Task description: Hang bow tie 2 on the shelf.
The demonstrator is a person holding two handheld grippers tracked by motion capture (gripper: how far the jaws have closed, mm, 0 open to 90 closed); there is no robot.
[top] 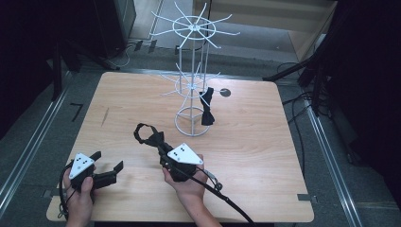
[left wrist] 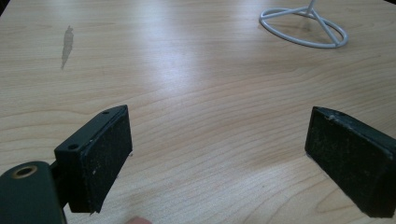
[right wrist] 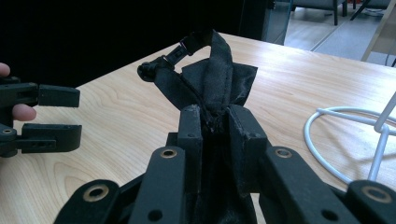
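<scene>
Nearest the camera, at the near edge of the wooden table (top: pixel 255 142): two hand-held grippers, one per hand. Left gripper (top: pixel 109 169) at near left, jaws spread wide with nothing between them, bare tabletop visible between the pads (left wrist: pixel 106 156) in the left gripper view. Right gripper (top: pixel 160 147) near centre, jaws clamped tight on a black bow tie (top: pixel 152 137), fabric bunched between the two pads in the right gripper view (right wrist: pixel 215 95). Strap loop of that bow tie (top: pixel 140 130) extending to the far left of the jaws, just above the tabletop.

Bow ties counted: two. The second bow tie (top: pixel 206 106) hanging from a lower arm of the white wire rack (top: pixel 193 85), on its right side.

Racks counted: one, standing upright at the far centre of the table, with two tiers of radiating hooks and a ring base (left wrist: pixel 303 28). Upper tier bare; lower tier carrying the single hanging bow tie. Rack and held bow tie apart, not touching.
</scene>
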